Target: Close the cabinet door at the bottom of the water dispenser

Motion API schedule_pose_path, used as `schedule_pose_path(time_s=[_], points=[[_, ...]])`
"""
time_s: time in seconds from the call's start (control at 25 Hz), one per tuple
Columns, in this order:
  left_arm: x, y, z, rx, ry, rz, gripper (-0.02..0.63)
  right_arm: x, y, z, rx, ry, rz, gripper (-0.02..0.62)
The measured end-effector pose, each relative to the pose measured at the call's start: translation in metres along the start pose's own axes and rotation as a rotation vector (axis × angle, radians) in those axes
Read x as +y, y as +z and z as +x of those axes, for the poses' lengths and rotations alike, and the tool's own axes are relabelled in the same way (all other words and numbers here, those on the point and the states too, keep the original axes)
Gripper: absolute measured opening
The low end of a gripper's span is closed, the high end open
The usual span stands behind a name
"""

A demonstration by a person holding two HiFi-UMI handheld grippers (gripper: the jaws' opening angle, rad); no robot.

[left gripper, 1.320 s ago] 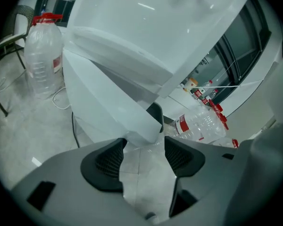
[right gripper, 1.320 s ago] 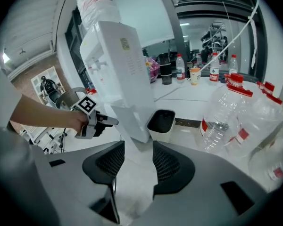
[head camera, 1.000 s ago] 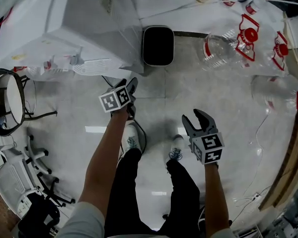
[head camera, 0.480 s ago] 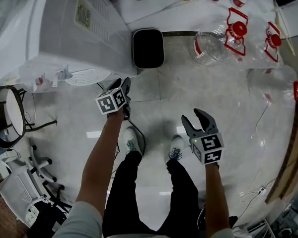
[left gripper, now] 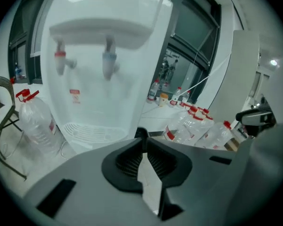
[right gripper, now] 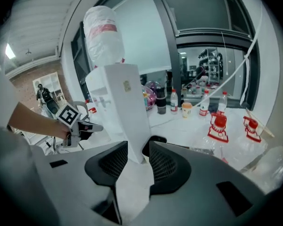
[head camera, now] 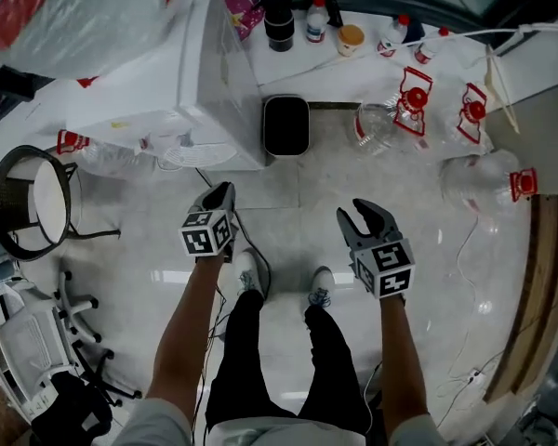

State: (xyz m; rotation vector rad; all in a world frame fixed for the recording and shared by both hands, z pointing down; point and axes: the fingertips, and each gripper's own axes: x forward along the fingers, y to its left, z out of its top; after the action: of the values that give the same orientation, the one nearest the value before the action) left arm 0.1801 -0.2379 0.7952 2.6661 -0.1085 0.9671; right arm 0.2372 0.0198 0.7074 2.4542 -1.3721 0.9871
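The white water dispenser (head camera: 181,82) stands at the upper left, and its taps and drip tray (left gripper: 92,132) face the left gripper view. Its bottom cabinet door shows in no view. My left gripper (head camera: 223,191) hangs in the air in front of the dispenser, apart from it. Its jaws (left gripper: 142,135) have just been closing and are shut, with nothing between them. My right gripper (head camera: 361,215) is held to the right at about the same height. Its jaws (right gripper: 138,147) have just been closing a little and still stand open on nothing.
A black bin (head camera: 286,124) stands right of the dispenser. Several clear water bottles with red caps (head camera: 405,110) lie at the right. A round wicker chair (head camera: 28,203) stands at the left. Bottles and cups (head camera: 316,21) stand on the white surface behind. A cable (head camera: 260,258) runs by the person's feet.
The head view has drawn back and up from the floor and the dispenser. Both grippers stay in front of the person. The left jaws have come together, and the right jaws have narrowed slightly.
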Motion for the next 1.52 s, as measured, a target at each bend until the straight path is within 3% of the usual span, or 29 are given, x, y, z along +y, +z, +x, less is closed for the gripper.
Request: schedule_pose_path(time_s=[0.08,0.28,0.44,0.8,1.08,1.52], points=[[-0.014,0.019,-0.042,-0.023,-0.03,0.007,0.041,0.013,0.033,-0.018,-0.026,0.009,-0.027,0.144],[-0.037,0.08,-0.137,-0.073,-0.068,0.141,0.025,0.046,0.138,-0.074,-0.193,0.034,-0.113,0.043],[-0.049,0.148,-0.206,-0.165,-0.059,0.213,0.023,0.067,0.214,-0.116,-0.295,0.052,-0.196,0.029],[-0.09,0.255,-0.358,-0.422,0.032,0.335,0.025,0.143,0.316,-0.209,-0.389,0.107,-0.413,0.028],[-0.125,0.288,-0.435,-0.479,0.146,0.459,0.025,0.181,0.356,-0.251,-0.461,0.143,-0.531,0.028],[-0.174,0.304,-0.504,-0.542,0.155,0.551,0.025,0.213,0.377,-0.301,-0.527,0.17,-0.6,0.028]])
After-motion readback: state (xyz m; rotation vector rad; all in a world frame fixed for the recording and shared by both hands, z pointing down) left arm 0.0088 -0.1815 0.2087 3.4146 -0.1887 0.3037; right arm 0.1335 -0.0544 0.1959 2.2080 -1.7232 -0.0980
